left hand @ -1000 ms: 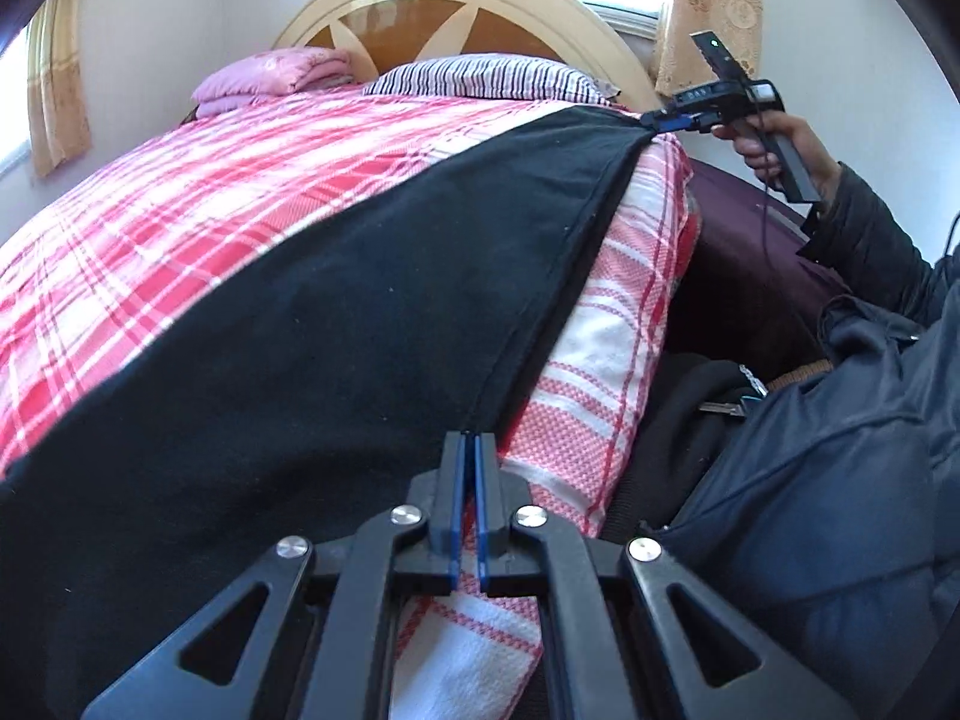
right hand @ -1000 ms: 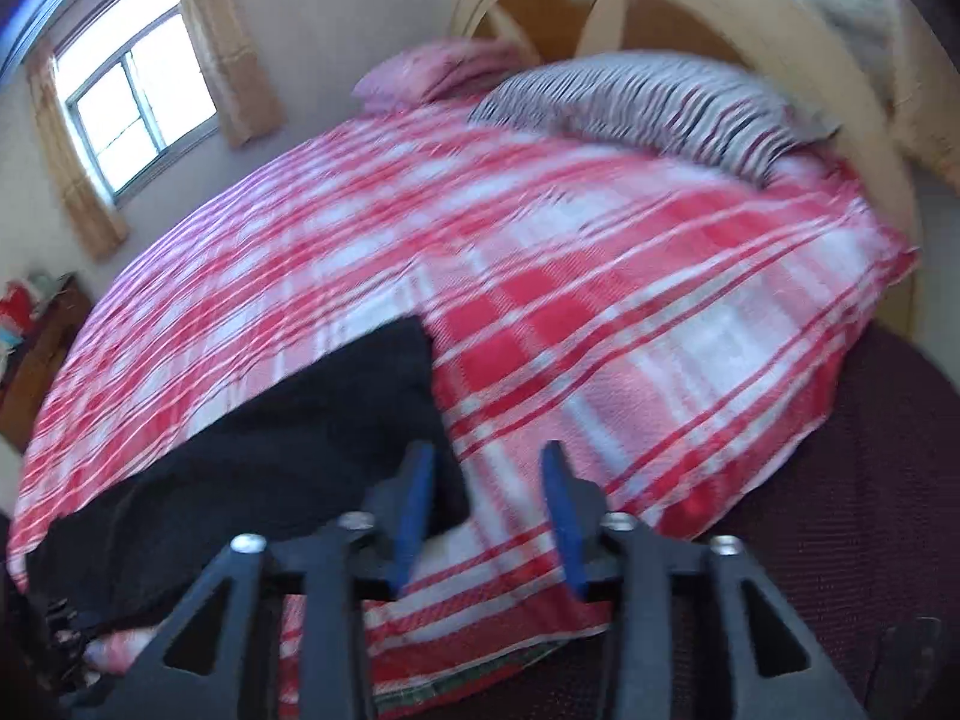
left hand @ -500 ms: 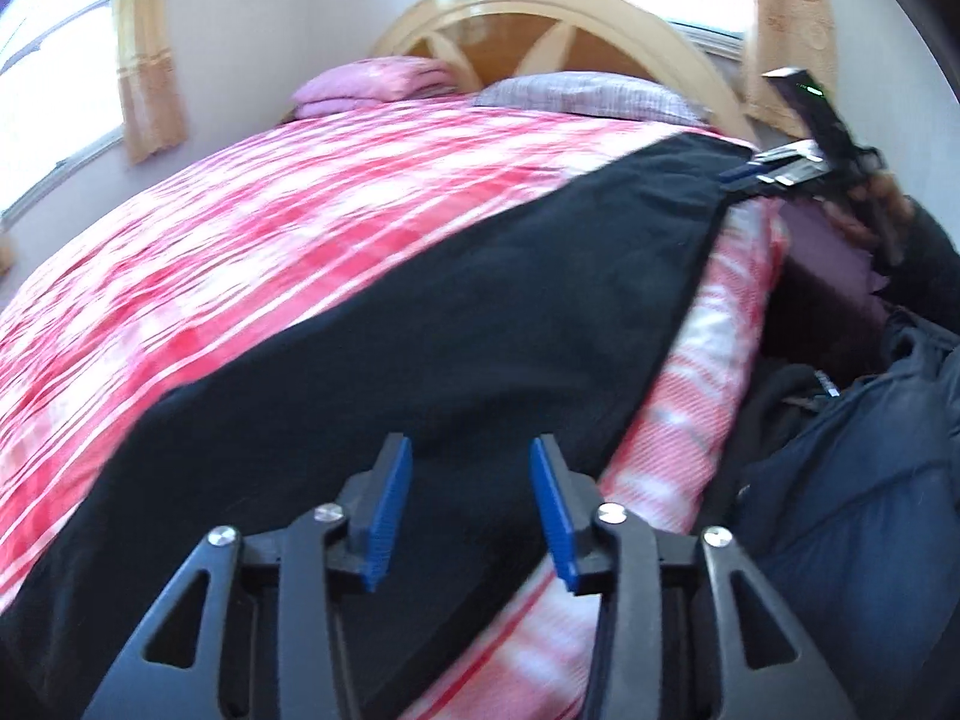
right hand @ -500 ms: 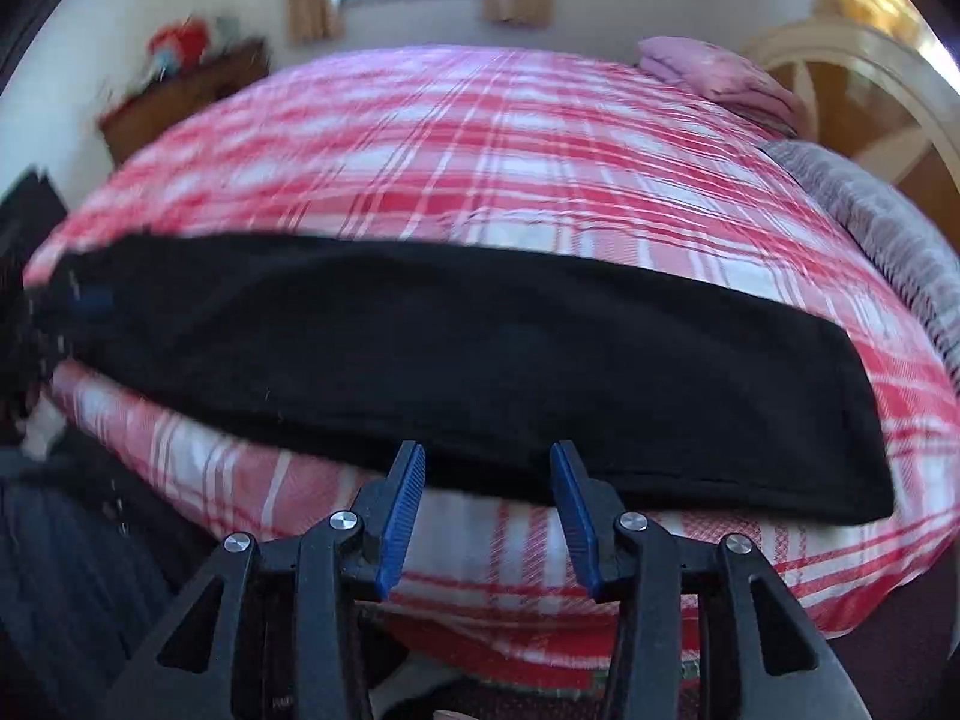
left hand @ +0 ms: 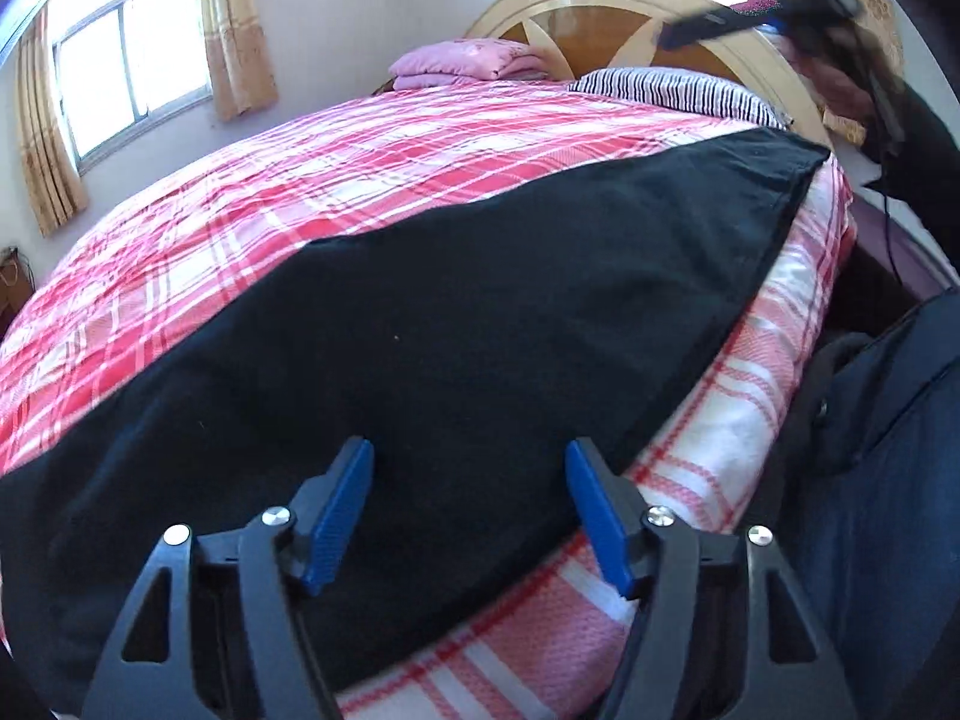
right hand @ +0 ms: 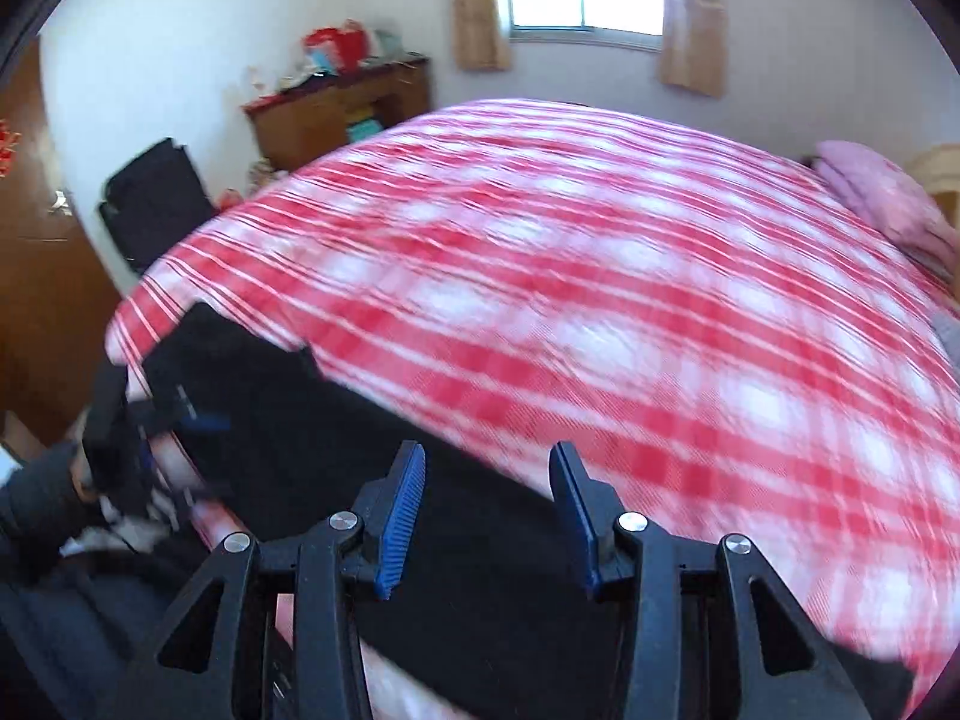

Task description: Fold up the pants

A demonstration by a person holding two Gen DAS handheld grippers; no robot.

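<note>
The black pants (left hand: 480, 324) lie flat in a long strip along the near edge of the red plaid bed (left hand: 336, 180). My left gripper (left hand: 468, 510) is open and empty, just above the pants near their lower end. My right gripper (right hand: 486, 516) is open and empty above the other end of the pants (right hand: 336, 438). In the left wrist view the right gripper (left hand: 774, 18) is held high near the headboard. In the right wrist view, which is blurred, the left gripper (right hand: 150, 420) shows at the far left by the bed corner.
A striped pillow (left hand: 672, 93) and a folded pink blanket (left hand: 468, 60) lie by the wooden headboard (left hand: 606, 6). A wooden dresser (right hand: 342, 114) with clutter and a black chair (right hand: 156, 204) stand past the bed's foot. The person's dark jacket (left hand: 888, 450) is at the right.
My left gripper opened and let go of the pants' edge. My right gripper lifted away from the pants' far end and swung round toward the foot of the bed.
</note>
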